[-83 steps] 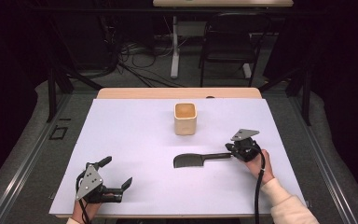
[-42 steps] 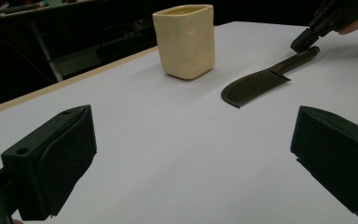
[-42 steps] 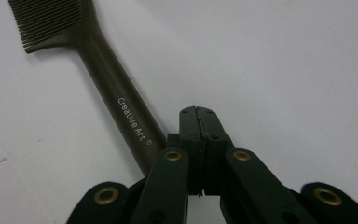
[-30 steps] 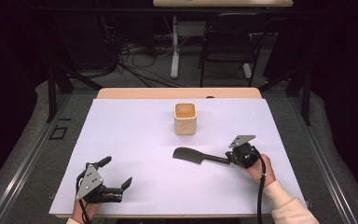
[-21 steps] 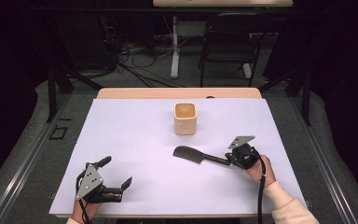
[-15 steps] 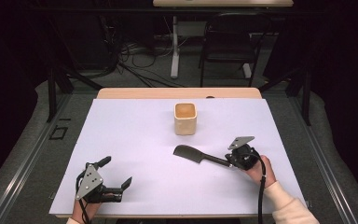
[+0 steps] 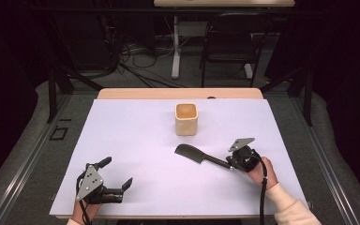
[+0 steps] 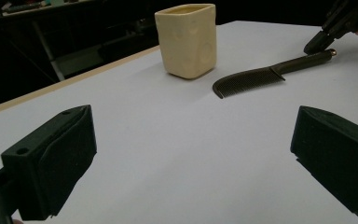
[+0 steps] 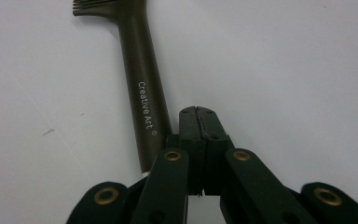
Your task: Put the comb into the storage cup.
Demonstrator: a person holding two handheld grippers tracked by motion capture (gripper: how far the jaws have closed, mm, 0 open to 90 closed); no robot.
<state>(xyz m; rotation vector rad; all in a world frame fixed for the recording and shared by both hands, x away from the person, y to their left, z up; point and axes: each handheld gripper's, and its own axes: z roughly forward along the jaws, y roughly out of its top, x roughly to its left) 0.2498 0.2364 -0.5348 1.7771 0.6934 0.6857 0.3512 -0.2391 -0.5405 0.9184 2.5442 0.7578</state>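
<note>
The comb [image 7: 199, 156] lies flat on the white worktop [image 7: 136, 140], a little in front of the cream cup [image 7: 186, 119]. Since the earliest frame it has swung, its toothed head now nearer the cup and its handle slanting toward the right claw [image 9: 198, 122]. That claw is clenched on nothing, its tips right beside the handle's end. The left claw [image 7: 115, 174] rests released near the worktop's front left edge, just where it was
</note>
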